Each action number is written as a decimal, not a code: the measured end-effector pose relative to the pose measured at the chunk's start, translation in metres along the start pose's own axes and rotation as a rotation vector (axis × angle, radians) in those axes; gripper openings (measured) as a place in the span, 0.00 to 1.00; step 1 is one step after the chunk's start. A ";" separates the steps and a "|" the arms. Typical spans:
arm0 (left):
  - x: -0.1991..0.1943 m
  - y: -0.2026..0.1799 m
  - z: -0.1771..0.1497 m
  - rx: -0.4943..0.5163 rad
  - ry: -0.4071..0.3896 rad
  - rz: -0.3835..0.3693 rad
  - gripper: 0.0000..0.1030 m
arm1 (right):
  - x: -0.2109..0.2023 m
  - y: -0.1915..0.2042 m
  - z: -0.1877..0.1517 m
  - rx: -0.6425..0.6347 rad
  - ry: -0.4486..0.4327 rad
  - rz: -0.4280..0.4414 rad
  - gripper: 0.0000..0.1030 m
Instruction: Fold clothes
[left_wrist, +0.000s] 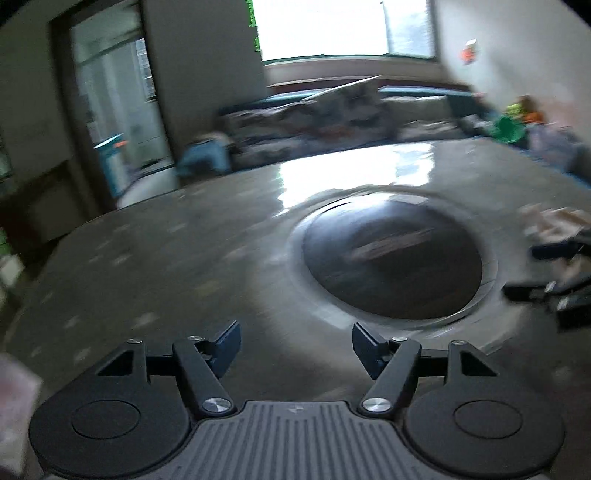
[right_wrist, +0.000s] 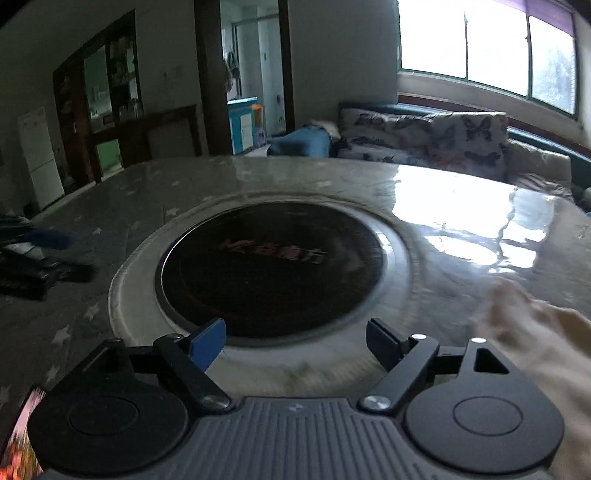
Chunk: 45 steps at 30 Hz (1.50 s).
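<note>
Both the left tongs (left_wrist: 296, 345) and right tongs (right_wrist: 295, 341) hang spread and empty over the bench (left_wrist: 166, 258), seemingly between grabs, with pale cloth (right_wrist: 535, 332) at right frame edge.

A grey table (right_wrist: 110, 229) scattered with pale stars surrounds a black round hob (right_wrist: 269, 269) with reddish lettering. Beige cloth (right_wrist: 546, 339) lies right; cushions (right_wrist: 424, 136) show dark butterflies on white.

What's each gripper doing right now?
Left gripper: open, nothing between its fingers.
Right gripper: open, nothing held.
</note>
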<state>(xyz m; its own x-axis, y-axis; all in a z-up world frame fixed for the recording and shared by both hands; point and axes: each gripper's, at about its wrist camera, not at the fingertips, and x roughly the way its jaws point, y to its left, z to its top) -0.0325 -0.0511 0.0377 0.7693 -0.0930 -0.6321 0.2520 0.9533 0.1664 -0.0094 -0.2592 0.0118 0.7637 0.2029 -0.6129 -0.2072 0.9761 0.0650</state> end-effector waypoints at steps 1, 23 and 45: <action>0.002 0.009 -0.005 -0.011 0.008 0.029 0.76 | 0.009 0.004 0.004 -0.003 0.008 0.000 0.84; 0.019 0.055 -0.035 -0.111 -0.027 0.180 0.98 | 0.044 0.020 0.003 -0.062 0.071 -0.021 1.00; 0.030 0.075 -0.039 -0.247 0.006 0.088 1.00 | 0.039 0.016 -0.003 -0.065 0.068 -0.020 1.00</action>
<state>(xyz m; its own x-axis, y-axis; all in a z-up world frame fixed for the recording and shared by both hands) -0.0134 0.0289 0.0018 0.7785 -0.0054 -0.6276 0.0322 0.9990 0.0313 0.0149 -0.2360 -0.0132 0.7248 0.1759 -0.6661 -0.2339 0.9723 0.0023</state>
